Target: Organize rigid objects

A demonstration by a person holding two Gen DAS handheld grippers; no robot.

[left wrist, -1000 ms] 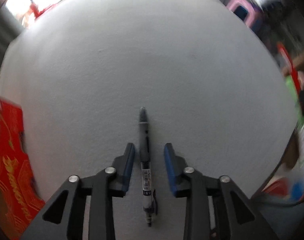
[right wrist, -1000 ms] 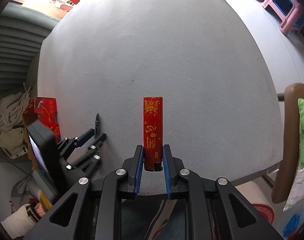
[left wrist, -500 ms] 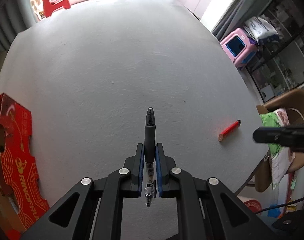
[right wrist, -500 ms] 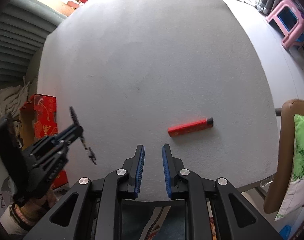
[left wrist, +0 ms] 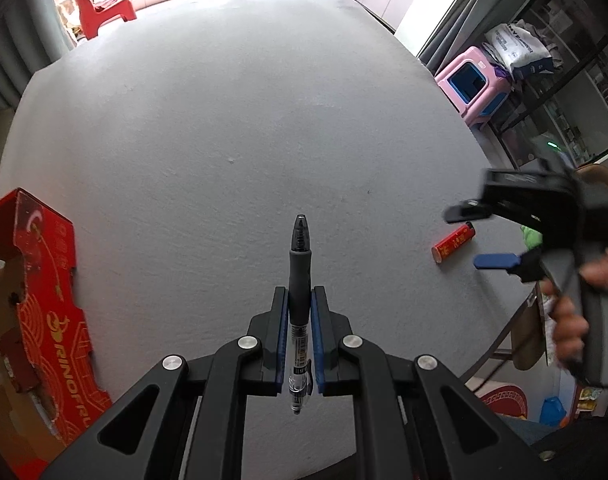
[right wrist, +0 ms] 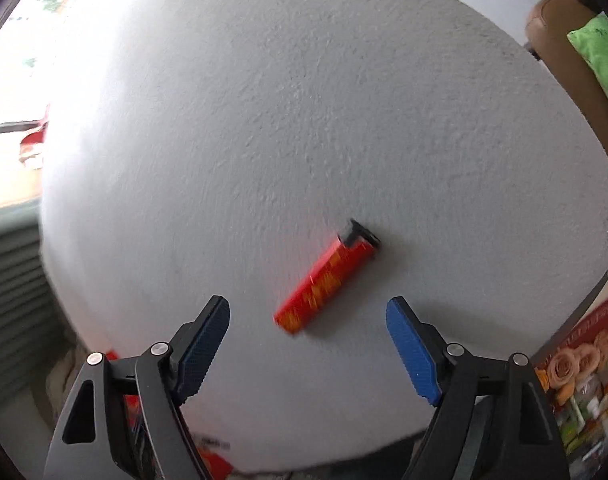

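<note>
My left gripper (left wrist: 299,312) is shut on a black pen (left wrist: 300,276), held above the grey table with its tip pointing away. A red lighter (right wrist: 326,282) lies on the table, tilted, just ahead of and between the wide-open fingers of my right gripper (right wrist: 308,332). The lighter also shows in the left wrist view (left wrist: 453,243) near the table's right edge, with the right gripper (left wrist: 492,236) hovering over it.
A red cardboard box (left wrist: 44,304) sits at the table's left edge. A pink stool (left wrist: 474,84) stands on the floor beyond the right edge. A brown chair with a green cushion (right wrist: 596,40) is at the right.
The left gripper closed on the pen and lifted it. The right gripper let go of the lighter, which now lies on the table, then opened wide and came down over it.
</note>
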